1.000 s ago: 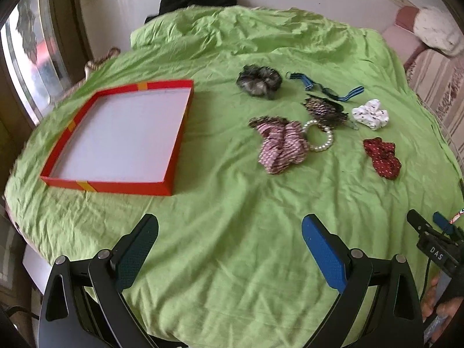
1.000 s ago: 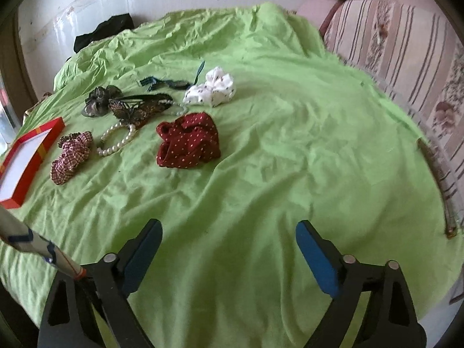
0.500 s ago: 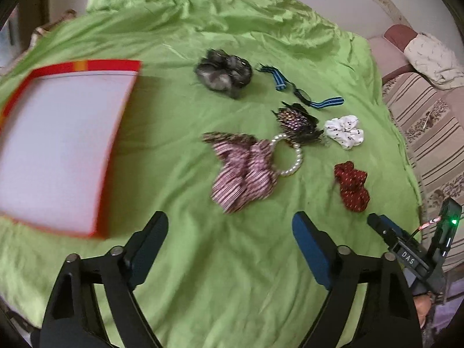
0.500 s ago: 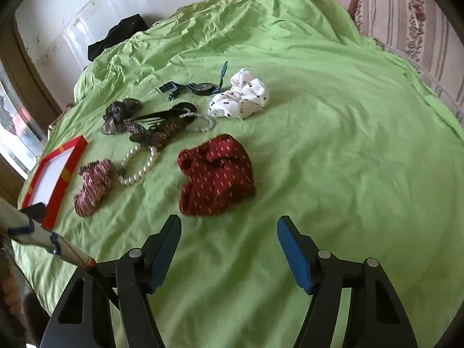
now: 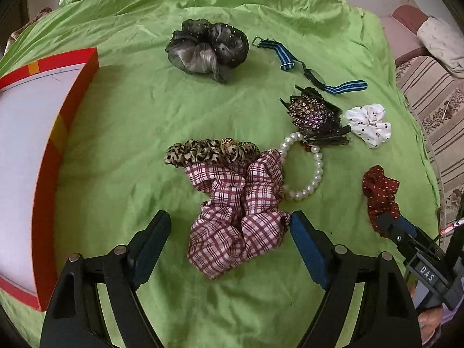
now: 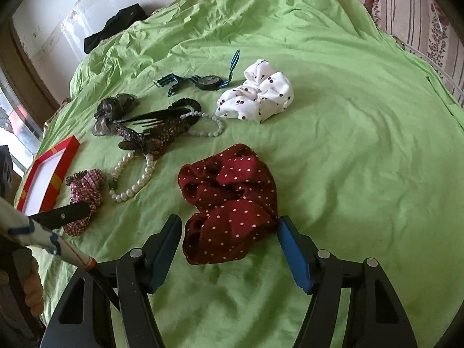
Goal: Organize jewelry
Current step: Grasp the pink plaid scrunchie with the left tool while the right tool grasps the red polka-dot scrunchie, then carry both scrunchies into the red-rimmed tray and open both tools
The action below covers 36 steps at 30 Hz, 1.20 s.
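On a green sheet (image 5: pixel 130 121) lie hair items. My left gripper (image 5: pixel 229 232) is open, its fingers either side of a pink plaid scrunchie (image 5: pixel 237 208). A leopard scrunchie (image 5: pixel 203 150) and a pearl bracelet (image 5: pixel 307 174) touch the plaid one. My right gripper (image 6: pixel 229 237) is open around the near end of a dark red dotted scrunchie (image 6: pixel 229 200). A red-rimmed white tray (image 5: pixel 26 159) lies at the left. It also shows in the right wrist view (image 6: pixel 46 174).
Farther back lie a grey sheer scrunchie (image 5: pixel 206 49), a blue striped watch (image 5: pixel 307 66), a jewelled claw clip (image 5: pixel 316 116) and a white dotted scrunchie (image 5: pixel 368 124). A striped sofa (image 6: pixel 420 20) borders the right side. A black cloth (image 6: pixel 116 26) lies at the far edge.
Both grippers moved forward and down toward the items. The left now straddles the plaid scrunchie, the right straddles the red scrunchie. Both stay open.
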Motion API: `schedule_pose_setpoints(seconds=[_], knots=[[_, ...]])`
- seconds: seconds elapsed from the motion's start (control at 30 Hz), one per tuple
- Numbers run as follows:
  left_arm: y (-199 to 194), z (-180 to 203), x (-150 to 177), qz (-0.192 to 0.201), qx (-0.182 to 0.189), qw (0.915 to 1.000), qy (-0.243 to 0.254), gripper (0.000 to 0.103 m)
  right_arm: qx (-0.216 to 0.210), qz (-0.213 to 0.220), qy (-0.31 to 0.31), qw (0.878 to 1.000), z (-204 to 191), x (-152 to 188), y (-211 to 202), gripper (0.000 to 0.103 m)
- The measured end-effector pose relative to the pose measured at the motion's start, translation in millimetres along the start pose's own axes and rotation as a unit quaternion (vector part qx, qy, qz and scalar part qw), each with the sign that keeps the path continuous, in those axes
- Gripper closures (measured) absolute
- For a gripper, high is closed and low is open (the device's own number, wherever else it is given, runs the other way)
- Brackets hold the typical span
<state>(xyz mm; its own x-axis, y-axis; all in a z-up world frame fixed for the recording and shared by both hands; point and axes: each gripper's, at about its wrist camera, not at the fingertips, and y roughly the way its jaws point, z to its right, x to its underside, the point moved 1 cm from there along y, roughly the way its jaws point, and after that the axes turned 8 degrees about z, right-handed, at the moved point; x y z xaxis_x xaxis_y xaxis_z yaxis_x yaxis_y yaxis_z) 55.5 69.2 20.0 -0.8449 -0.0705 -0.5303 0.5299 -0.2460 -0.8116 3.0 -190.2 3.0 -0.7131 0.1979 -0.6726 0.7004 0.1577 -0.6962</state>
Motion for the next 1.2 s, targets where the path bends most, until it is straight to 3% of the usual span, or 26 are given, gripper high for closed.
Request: schedule_pose_setpoints(seconds=[0.13,0.2,0.27,0.33,0.43,0.6,0.73,0.93,1.2], knots=[[6,1,2,0.004,-0.012,0.9999,0.002,0.02,0.007,-0.005,0.0,1.0,-2,2,4,0.037],[6,3,3,0.006,-0.019,0.9998,0.008,0.029,0.013,-0.008,0.002,1.0,-2,2,6,0.047],[7,7,6,0.001,-0.038,0.999,0.025,0.07,0.02,-0.014,0.006,1.0,-1,2,8,0.067],[3,10,8,-0.004,-0.036,0.9988,0.033,0.09,0.022,-0.016,0.009,1.0,0,3,7,0.08],[-12,16,14,-0.001,-0.025,0.9992,0.033,0.092,0.011,-0.016,0.018,1.0,2,3,-1,0.088],[-50,21,32,0.015,0.0,0.9995,0.026,0.092,0.0,-0.014,0.017,1.0,-2,10,-22,0.089],[-90,12,45,0.051,-0.001,0.9984,0.024,0.092,-0.011,-0.009,0.009,1.0,-13,18,-42,0.089],[-135,-26,60,0.104,-0.041,0.9936,-0.013,0.092,-0.032,-0.006,-0.022,0.999,-46,26,-68,0.089],[-179,-103,78,0.149,-0.11,0.9802,-0.071,0.091,-0.087,-0.019,-0.102,0.991,-131,32,-83,0.089]])
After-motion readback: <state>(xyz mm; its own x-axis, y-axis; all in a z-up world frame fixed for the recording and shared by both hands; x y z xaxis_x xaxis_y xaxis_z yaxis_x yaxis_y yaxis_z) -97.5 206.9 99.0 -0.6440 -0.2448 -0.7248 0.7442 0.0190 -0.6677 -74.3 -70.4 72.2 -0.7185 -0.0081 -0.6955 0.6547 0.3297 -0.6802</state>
